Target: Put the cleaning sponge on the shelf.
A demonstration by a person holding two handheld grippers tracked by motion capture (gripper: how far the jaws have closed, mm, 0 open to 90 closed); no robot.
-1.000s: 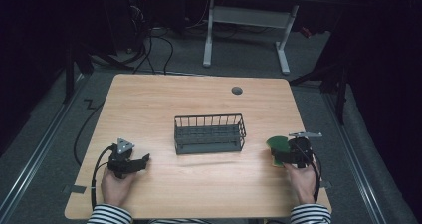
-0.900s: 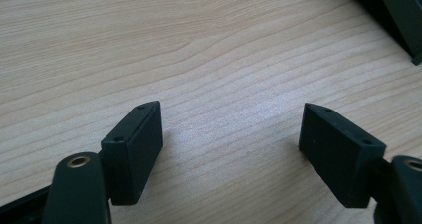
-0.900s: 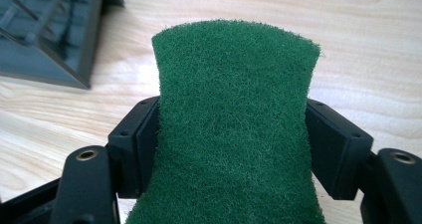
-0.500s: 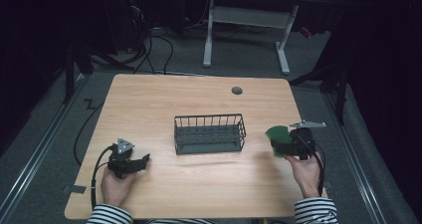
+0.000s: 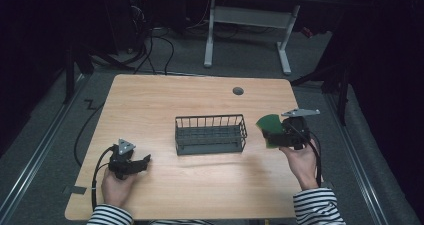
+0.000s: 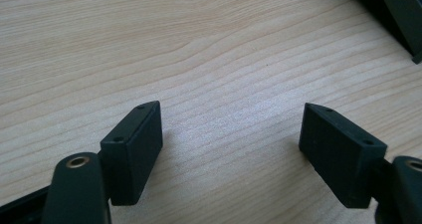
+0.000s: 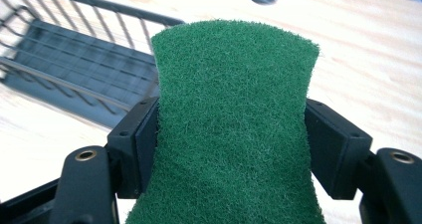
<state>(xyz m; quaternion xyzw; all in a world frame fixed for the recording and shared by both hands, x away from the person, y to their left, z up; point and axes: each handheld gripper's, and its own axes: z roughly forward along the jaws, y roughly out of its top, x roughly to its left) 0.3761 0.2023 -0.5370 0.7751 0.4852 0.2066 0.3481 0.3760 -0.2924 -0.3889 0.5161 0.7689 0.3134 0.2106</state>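
My right gripper (image 5: 281, 135) is shut on a green scouring pad (image 5: 269, 129), held above the table just right of the dark wire basket (image 5: 210, 134). In the right gripper view the green scouring pad (image 7: 234, 119) is pinched at its waist between both jaws of the right gripper (image 7: 231, 144), with the wire basket (image 7: 74, 59) ahead to the left. My left gripper (image 5: 142, 162) rests low on the table at the front left, open. The left gripper (image 6: 231, 149) in its own view has bare wood between its wide-apart jaws.
The wooden table (image 5: 150, 105) has a round cable hole (image 5: 238, 91) at the back right. A basket corner (image 6: 398, 15) shows at the top right of the left gripper view. Desk legs and cables stand on the floor beyond the table.
My right gripper has lifted the green pad off the table and carried it up and slightly toward the basket. The left gripper has stayed put.
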